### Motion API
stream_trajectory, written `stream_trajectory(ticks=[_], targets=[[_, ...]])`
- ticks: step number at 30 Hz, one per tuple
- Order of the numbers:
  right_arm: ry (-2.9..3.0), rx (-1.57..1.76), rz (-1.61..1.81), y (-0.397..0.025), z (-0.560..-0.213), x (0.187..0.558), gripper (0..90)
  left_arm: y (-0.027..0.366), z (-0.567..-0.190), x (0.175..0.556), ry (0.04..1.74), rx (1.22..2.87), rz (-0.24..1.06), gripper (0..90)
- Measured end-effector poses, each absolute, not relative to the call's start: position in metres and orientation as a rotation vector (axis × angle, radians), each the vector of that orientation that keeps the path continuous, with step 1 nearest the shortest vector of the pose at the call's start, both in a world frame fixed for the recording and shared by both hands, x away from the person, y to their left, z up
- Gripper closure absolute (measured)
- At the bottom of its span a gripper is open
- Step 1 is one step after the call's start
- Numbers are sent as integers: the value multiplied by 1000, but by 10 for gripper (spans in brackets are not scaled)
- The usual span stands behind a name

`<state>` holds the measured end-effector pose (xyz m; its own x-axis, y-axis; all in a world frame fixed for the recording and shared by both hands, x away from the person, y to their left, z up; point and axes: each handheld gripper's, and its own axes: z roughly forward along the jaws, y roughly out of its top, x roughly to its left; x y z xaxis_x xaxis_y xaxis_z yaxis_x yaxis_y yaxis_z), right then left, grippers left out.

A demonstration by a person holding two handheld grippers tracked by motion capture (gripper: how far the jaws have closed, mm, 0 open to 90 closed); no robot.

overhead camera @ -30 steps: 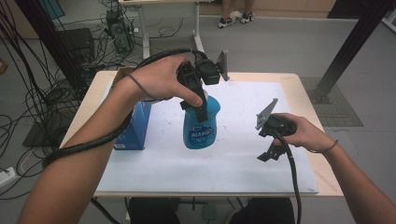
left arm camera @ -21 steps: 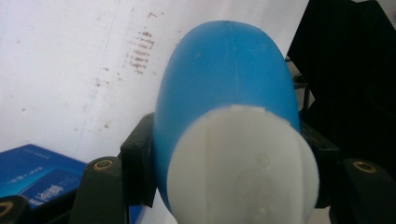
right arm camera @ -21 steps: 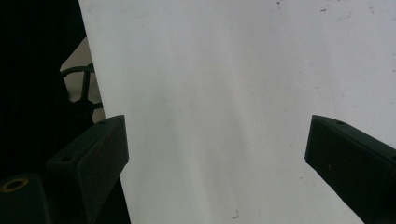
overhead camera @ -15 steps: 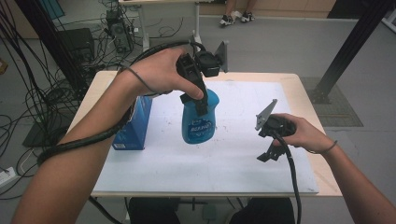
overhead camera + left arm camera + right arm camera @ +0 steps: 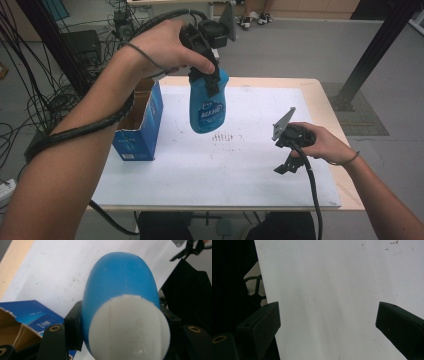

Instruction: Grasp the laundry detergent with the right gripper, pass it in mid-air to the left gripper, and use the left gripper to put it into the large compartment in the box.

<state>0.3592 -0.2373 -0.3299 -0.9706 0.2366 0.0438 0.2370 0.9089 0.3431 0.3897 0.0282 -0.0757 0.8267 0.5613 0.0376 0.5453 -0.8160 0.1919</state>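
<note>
Left claw (image 5: pixel 212 82) clamped on blue plastic bottle (image 5: pixel 207 107), aloft.
Right claw (image 5: pixel 286 165) spread wide, low over white-covered surface (image 5: pixel 200 165), near open blue cardboard box (image 5: pixel 137 135).

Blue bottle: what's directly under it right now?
The blue bottle hangs from the left hand-held gripper, clear above the bare white mat. The patch of mat straight beneath is hidden by the bottle.
</note>
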Motion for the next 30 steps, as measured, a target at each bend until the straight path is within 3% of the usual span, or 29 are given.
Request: stream_trajectory(ticks=[10,30], targets=[[-3067,-383,-559,-236,-331,360,61,45,-46,411,1096,2745,222,378],[-3060,-398,-571,-237,-333,361,62,111,-30,439,1523,2532,277,378]])
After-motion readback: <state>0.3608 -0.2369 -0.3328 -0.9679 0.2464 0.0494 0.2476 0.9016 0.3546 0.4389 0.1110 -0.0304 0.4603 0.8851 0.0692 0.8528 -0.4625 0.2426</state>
